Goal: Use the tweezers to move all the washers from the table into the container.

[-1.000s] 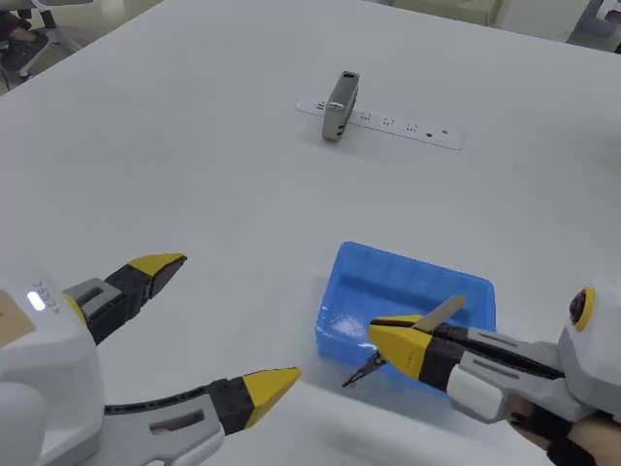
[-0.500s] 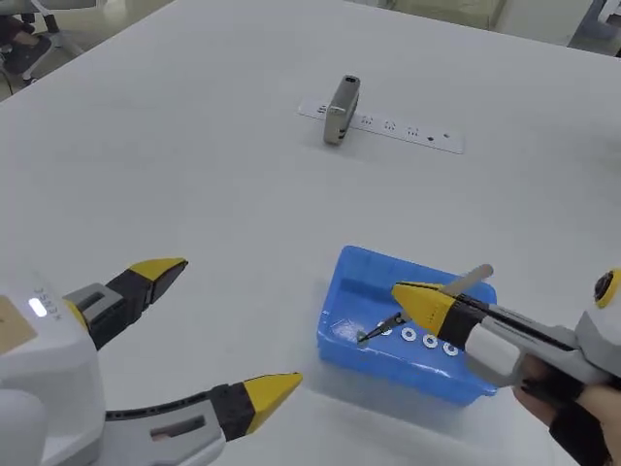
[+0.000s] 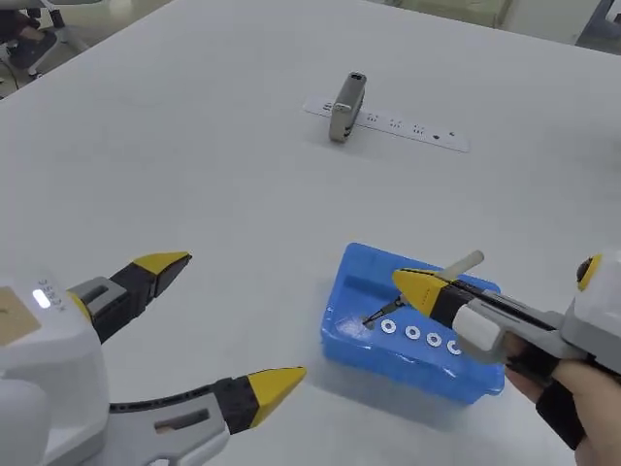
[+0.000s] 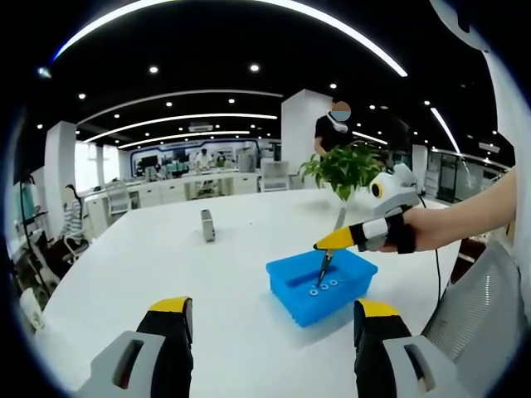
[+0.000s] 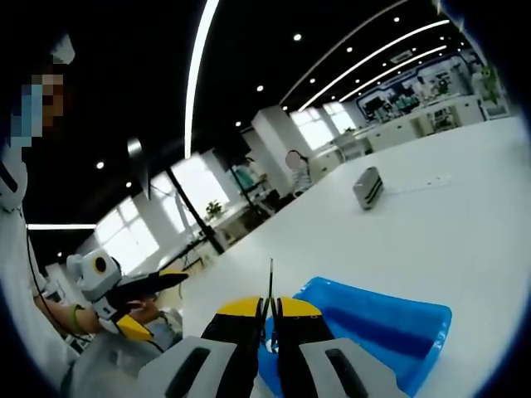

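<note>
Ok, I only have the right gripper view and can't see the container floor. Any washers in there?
Observer: Yes. The head view shows four washers in a row on the floor of the blue container.
Operator: Where's the tweezers tip?
Observer: The tweezers point down inside the container, with the tip by the washer at the left end of the row. I can't tell if it touches.
Operator: Grip ok?
Observer: The right gripper is shut on the tweezers. Their pale back end sticks up behind its yellow tip.

Illumination: bright, even, from ceiling strips (image 5: 202,75) and spots (image 4: 254,68). Shadows soft. 2 gripper views: strong fisheye curvature at edges.
</note>
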Demonstrator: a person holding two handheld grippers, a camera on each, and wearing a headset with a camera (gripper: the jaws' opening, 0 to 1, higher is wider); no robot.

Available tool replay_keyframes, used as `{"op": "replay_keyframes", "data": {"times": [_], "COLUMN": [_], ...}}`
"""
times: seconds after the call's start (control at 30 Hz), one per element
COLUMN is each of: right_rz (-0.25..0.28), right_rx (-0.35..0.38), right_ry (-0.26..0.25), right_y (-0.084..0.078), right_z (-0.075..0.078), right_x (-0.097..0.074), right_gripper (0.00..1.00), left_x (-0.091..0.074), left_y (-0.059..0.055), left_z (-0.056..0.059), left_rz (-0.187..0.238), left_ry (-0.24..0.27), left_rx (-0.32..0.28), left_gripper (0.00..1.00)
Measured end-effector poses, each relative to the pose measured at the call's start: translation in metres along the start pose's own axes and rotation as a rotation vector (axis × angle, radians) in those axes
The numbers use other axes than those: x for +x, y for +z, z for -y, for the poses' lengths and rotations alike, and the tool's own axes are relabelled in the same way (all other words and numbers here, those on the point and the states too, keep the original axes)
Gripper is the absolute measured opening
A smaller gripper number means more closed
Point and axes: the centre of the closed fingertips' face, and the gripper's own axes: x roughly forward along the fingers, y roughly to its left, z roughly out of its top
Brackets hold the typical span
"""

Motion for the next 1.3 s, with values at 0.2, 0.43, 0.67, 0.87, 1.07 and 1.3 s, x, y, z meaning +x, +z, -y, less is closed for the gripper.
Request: {"op": "replay_keyframes", "data": {"times": [0.2,0.43,0.67,0.87,1.07,1.3], "right_rz": [-0.017,-0.050,-0.105,-0.137,-0.173,-0.212], "right_rx": [-0.049,-0.122,-0.200,-0.267,-0.336,-0.403], "right_ry": [-0.036,-0.061,-0.088,-0.088,-0.077,-0.079], "right_y": [-0.001,-0.006,-0.016,-0.021,-0.027,-0.033], "right_z": [0.010,0.018,0.027,0.028,0.025,0.027], "right_x": [0.006,0.014,0.019,0.024,0.028,0.031], "right_gripper": [0.03,0.03,0.03,0.03,0.03,0.03], "left_x": [0.000,0.000,0.000,-0.001,-0.001,-0.001], "left_y": [0.000,0.000,0.001,0.001,0.003,0.002], "left_z": [0.000,-0.001,-0.001,-0.001,-0.001,-0.001], "left_rz": [0.001,0.002,0.004,0.009,0.020,0.017], "left_ry": [0.000,0.000,0.000,-0.001,-0.002,-0.004], "left_rx": [-0.001,-0.003,-0.005,-0.010,-0.016,-0.017], "left_gripper": [0.81,0.81,0.81,0.81,0.81,0.81]}}
